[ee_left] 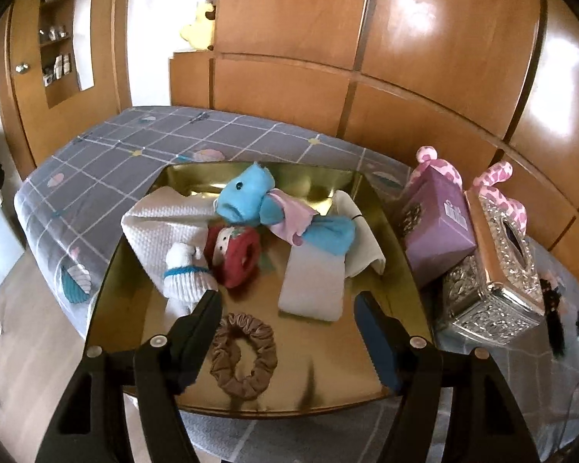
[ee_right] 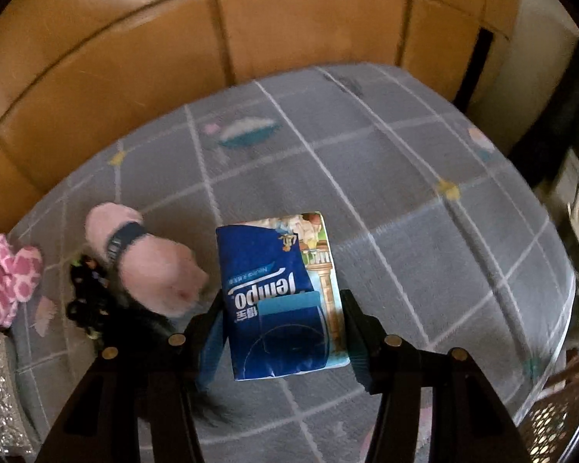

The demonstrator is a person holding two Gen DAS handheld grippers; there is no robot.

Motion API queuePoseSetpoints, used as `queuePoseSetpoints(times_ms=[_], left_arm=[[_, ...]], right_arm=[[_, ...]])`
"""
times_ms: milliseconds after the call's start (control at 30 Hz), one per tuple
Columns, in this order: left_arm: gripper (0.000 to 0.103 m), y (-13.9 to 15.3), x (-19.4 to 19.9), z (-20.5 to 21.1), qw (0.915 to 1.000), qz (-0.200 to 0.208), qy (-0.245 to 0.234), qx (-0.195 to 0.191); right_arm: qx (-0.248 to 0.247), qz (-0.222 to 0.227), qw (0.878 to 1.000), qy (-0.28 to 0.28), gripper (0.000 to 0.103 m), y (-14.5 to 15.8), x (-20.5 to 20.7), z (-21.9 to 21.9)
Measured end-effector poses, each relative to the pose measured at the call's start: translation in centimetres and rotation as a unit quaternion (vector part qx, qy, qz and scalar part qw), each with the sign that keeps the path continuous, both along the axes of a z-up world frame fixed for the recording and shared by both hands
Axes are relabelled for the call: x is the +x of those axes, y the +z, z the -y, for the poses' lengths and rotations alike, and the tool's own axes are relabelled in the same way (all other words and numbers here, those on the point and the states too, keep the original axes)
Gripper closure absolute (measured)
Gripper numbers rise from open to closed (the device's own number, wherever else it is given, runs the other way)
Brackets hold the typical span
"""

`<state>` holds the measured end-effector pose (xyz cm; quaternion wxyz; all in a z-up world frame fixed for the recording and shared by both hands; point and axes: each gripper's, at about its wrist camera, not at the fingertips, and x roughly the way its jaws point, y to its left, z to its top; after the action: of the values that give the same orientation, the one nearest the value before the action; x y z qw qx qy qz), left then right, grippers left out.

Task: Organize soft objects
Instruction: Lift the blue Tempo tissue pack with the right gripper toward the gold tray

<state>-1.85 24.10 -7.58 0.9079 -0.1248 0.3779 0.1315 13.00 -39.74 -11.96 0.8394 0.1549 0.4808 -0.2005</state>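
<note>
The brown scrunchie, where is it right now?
Left wrist view: the brown scrunchie lies on the gold tray near its front edge, between the left gripper's open jaws, below the white towel.

Warm indoor light, strong fisheye bend, dark vignette at every corner

We see glare on the wooden panels (ee_left: 417, 19) at one o'clock; the gold tray (ee_left: 328, 362) mirrors softly; the right wrist view smears, its tablecloth (ee_right: 424, 200) and a person's hand (ee_right: 154, 274) blurred.
</note>
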Motion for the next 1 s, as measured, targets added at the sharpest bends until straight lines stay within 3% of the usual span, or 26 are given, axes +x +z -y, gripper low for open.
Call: queuePoseSetpoints(times_ms=[433,1000], left_arm=[[0.026,0.5,-0.2,1.7,0.9998,0.003,-0.017,0.004],[0.025,0.1,-0.6,2.9,0.9993,-0.006,-0.035,0.012]], right_arm=[[0.005,0.040,0.992,0.120,0.048,4.1,5.8,-10.9],[0.056,0.105,0.963,0.243,0.048,8.8,9.6,-25.0]])
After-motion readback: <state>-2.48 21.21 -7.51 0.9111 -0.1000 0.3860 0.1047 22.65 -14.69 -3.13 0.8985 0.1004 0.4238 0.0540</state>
